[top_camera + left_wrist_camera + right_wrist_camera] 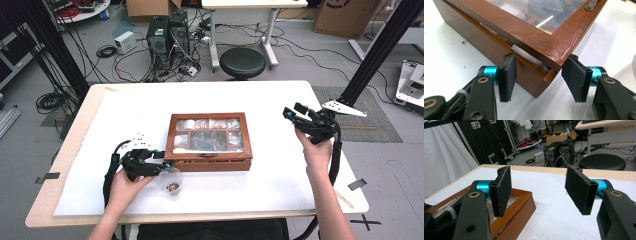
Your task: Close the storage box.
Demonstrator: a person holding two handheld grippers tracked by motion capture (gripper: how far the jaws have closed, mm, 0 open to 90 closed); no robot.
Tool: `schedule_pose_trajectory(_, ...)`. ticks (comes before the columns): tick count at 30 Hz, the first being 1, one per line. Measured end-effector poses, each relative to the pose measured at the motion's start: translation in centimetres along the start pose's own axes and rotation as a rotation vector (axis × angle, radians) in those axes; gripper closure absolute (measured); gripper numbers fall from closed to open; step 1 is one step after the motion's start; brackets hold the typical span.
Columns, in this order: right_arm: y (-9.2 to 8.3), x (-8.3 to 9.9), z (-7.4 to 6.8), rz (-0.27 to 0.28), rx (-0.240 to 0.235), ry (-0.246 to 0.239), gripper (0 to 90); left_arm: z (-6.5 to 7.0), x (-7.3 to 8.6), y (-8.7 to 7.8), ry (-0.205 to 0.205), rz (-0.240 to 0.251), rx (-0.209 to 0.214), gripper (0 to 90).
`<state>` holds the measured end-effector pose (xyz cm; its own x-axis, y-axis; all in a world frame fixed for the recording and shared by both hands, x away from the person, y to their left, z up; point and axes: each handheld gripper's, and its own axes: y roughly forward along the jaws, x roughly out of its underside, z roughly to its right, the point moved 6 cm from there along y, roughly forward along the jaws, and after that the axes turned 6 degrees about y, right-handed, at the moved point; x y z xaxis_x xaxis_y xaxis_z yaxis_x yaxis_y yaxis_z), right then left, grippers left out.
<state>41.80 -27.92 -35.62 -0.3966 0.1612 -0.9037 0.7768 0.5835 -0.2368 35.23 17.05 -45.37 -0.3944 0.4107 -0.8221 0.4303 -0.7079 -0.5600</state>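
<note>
Wooden display box (210,142) with a glass-paned lid sits near the middle of the white worktop (280,185), its lid divided into compartments that show through the glass, and a small metal clasp (592,4) is fixed to the lid's front edge. At the box's front left corner the left gripper (161,167) is held low in the person's left hand (125,182); in the left gripper view its two black pads stand either side of that corner, one just beside the box's side wall and the other just off the front, jaws spread, with no pad clearly pressing on the wood. The lid's frame overhangs the base at that corner, with a narrow gap between them where something white shows. Just in front of the box, close to the left gripper, stands a small clear plastic cup (172,182) with something brownish in its bottom. Well to the right of the box the right gripper (292,114) is held up off the worktop in the right hand (315,150), its jaws spread wide with nothing between them, pointing back toward the box's right end
</note>
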Motion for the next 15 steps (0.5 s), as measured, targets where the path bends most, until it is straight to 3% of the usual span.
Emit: schedule_pose_trajectory(15, 0.08, 0.14, 0.14, -0.008, 0.002, 0.009, 38.9, 0.03, 0.48, 0.06, 0.010, -0.044, 0.013, 45.6)
